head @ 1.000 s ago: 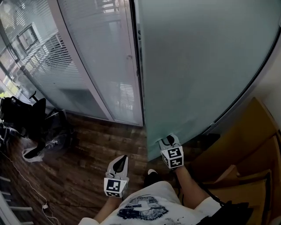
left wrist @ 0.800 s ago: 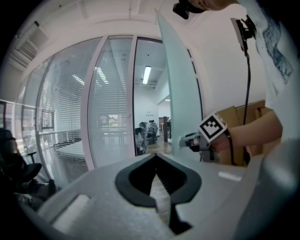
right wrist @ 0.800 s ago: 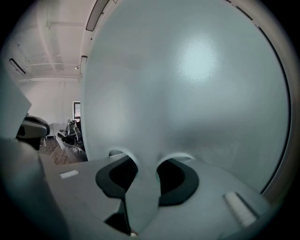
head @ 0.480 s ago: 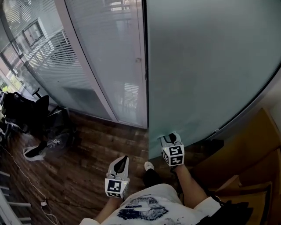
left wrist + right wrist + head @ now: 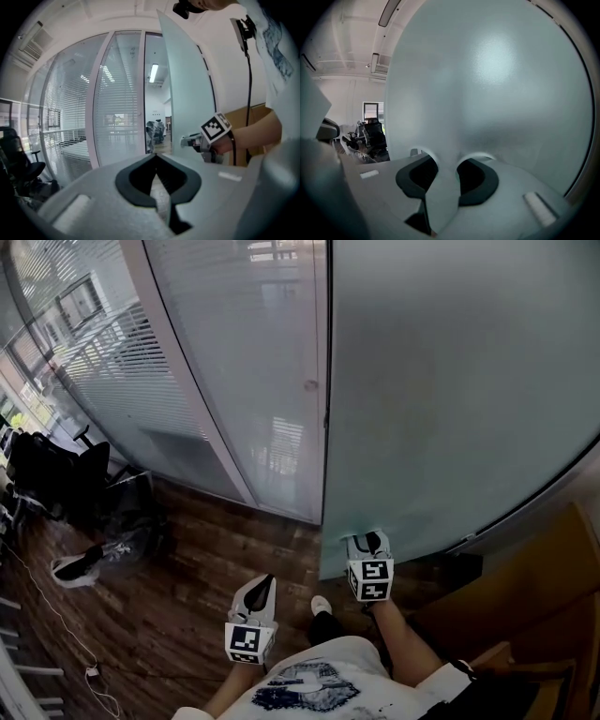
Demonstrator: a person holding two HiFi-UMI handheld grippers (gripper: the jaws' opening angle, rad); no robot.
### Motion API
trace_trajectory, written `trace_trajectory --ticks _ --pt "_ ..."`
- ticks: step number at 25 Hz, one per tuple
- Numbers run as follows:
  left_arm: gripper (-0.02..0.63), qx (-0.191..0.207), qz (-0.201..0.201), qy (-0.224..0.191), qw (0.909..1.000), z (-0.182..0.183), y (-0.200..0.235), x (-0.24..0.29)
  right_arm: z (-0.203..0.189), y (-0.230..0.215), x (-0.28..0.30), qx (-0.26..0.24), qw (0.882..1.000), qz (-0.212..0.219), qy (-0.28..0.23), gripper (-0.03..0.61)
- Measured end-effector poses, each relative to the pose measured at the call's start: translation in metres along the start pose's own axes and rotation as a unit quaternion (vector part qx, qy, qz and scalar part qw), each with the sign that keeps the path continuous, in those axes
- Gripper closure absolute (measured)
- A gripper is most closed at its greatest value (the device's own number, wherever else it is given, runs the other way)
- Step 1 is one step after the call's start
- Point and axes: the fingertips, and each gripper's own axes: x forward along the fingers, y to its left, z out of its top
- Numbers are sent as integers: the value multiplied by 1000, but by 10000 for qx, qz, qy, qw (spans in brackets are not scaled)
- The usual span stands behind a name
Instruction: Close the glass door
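The frosted glass door point(image 5: 450, 399) stands ajar, its free edge close to the white frame post point(image 5: 322, 381). My right gripper point(image 5: 367, 542) points straight at the door's face near that edge, tips against the glass. Its jaws stand apart with only frosted glass point(image 5: 487, 84) showing between them. From the left gripper view the door point(image 5: 187, 93) is seen edge-on with the right gripper point(image 5: 183, 139) on it, and an open gap point(image 5: 157, 112) lies left of it. My left gripper point(image 5: 263, 583) hangs lower left over the wooden floor, tips together, holding nothing.
A fixed glass wall with blinds point(image 5: 216, 362) runs left of the doorway. A black office chair point(image 5: 56, 474) and a fan point(image 5: 122, 540) stand on the floor at the left, with a cable point(image 5: 56, 624) trailing. A wooden cabinet point(image 5: 553, 615) sits at the right.
The door has swung toward the frame and the gap at its edge has narrowed. Both grippers have moved forward with it, the right one staying on the glass.
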Motion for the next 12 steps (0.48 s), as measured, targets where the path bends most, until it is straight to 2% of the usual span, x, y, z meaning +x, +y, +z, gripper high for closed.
trace_trajectory --ticks 12 --pt "612 -119 339 71 9993 11 35 30 29 -15 51 23 9993 -346 -113 456"
